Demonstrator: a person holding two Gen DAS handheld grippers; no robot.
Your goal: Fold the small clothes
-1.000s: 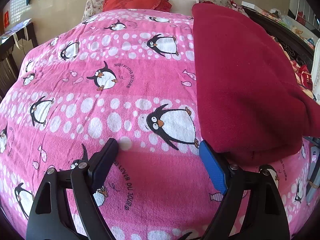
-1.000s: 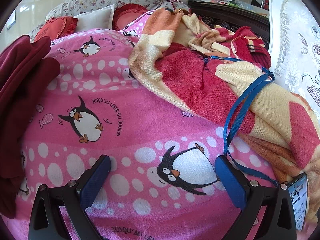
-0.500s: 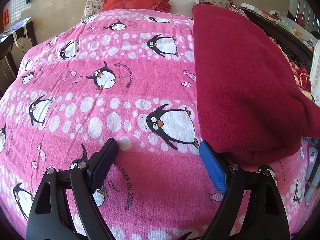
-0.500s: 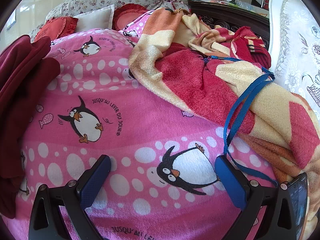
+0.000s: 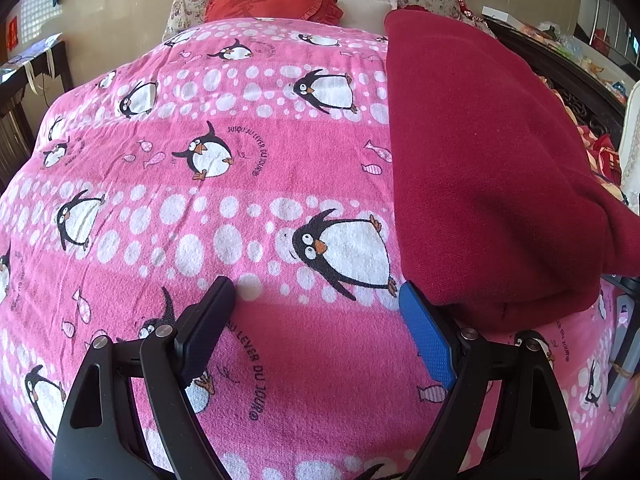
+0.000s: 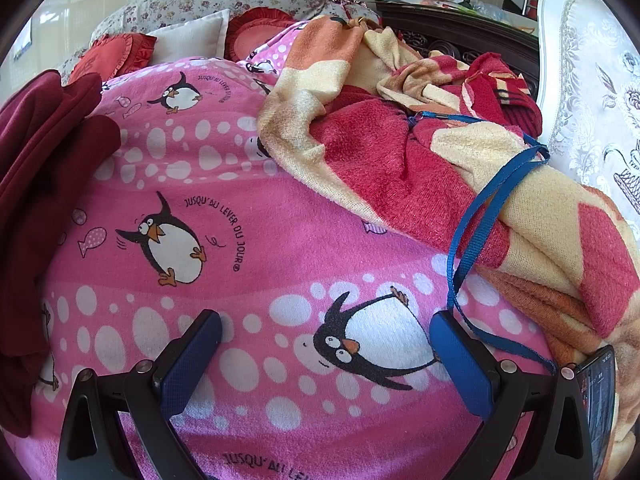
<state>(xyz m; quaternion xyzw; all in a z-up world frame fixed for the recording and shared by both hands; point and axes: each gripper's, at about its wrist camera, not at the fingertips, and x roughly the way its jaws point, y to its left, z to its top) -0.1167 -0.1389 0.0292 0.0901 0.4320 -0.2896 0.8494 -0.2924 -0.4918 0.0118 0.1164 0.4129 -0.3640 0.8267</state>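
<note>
A dark red garment point(image 5: 492, 168) lies folded on the pink penguin bedspread point(image 5: 240, 208), to the right of my left gripper point(image 5: 316, 292). That gripper is open and empty, and its right finger sits at the garment's near edge. In the right wrist view the same dark red garment point(image 6: 36, 184) lies at the far left. My right gripper point(image 6: 326, 320) is open and empty, low over the bedspread point(image 6: 248, 216) above a penguin print.
A crumpled orange, cream and red blanket point(image 6: 460, 168) lies to the right with a blue strap point(image 6: 480, 224) over it. A phone point(image 6: 598, 404) sits at the lower right. Pillows point(image 5: 276, 0) and a dark wooden headboard point(image 6: 456, 36) stand behind.
</note>
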